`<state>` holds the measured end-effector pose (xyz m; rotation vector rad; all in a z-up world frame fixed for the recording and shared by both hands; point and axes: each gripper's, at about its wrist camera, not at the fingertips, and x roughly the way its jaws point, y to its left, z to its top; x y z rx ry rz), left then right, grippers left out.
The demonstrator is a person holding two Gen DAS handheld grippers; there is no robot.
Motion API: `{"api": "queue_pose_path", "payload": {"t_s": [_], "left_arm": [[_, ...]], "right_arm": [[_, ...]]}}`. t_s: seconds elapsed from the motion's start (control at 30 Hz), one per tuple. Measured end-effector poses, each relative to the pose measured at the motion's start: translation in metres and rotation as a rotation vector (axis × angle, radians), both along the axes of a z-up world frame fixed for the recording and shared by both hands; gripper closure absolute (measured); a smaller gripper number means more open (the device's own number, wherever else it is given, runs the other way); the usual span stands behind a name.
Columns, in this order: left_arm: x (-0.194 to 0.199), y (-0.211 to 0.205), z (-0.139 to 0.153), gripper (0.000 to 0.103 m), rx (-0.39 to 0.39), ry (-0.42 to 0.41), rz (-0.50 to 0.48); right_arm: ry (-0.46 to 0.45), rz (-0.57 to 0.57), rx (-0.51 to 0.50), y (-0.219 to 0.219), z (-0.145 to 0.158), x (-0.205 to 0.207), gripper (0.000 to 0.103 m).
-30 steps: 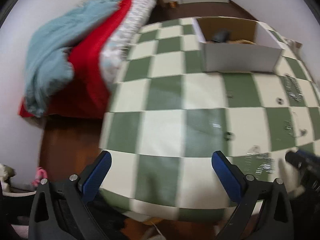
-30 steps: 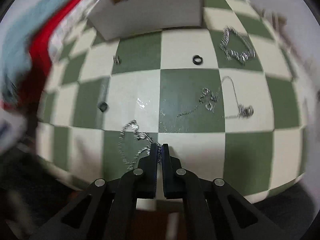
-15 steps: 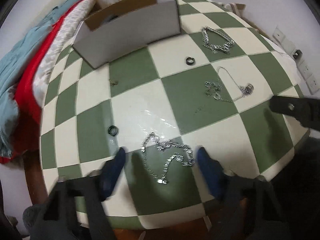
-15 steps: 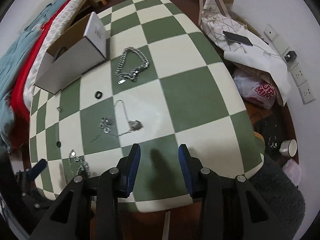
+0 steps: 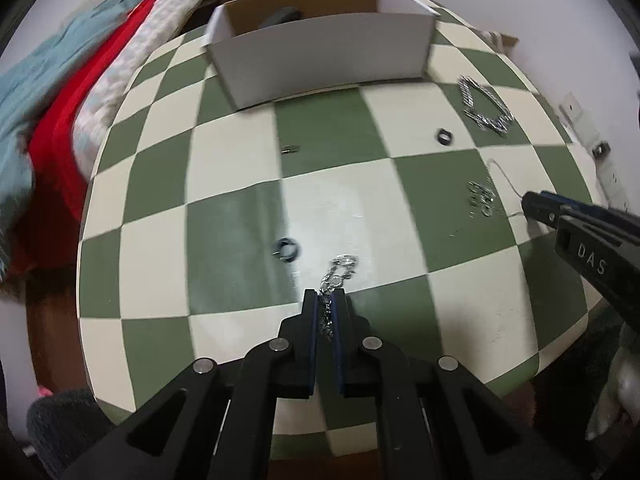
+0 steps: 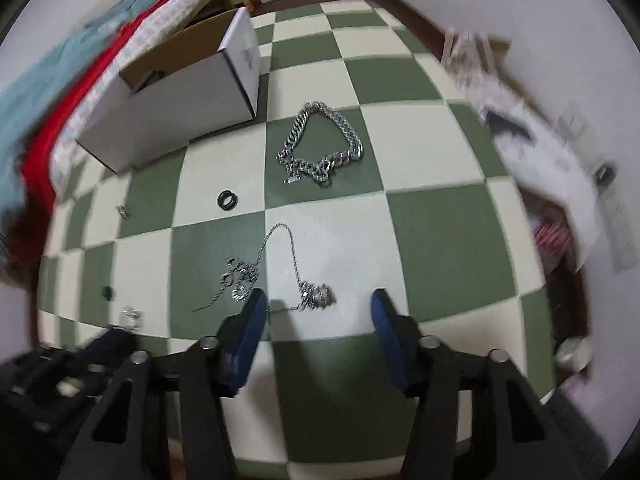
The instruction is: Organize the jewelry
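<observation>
Both grippers [image 5: 325, 300] [image 6: 318, 306] steeply downward over table [image 5: 240, 216].

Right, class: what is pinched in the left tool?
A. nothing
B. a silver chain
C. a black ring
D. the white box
B: the left tool has shut on a silver chain, which trails out from between its pads onto the checked table.
</observation>
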<state>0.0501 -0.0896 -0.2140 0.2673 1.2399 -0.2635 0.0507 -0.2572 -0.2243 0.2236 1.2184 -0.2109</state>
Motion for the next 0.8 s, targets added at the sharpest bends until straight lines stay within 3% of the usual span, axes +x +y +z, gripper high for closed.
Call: {"api": "queue_pose_path", "payload": {"t_s": [0.03,0.07,0.3,0.8], "left_arm": [[0.001,0.005,0.003,0.099,-0.010,0.004,0.014],[-0.001,0.012,0.005,0.099,-0.021,0.007,0.022],[0.005,0.040,0.048,0.099,-0.110,-0.035,0.071],[0.022,0.052,0.129,0.099,-0.224,-0.154,0.070]], "right_arm": [[-0.001,0.007,-0.043,0.004,0.000,0.002,0.087],[-0.002,0.012,-0.062,0.006,-0.001,0.003,0.090],[-0.043,-0.035,0.021,-0.004,0.012,-0.001,0.090],[-0.186,0.005,0.127,-0.001,0.100,-0.007,0.090]]}}
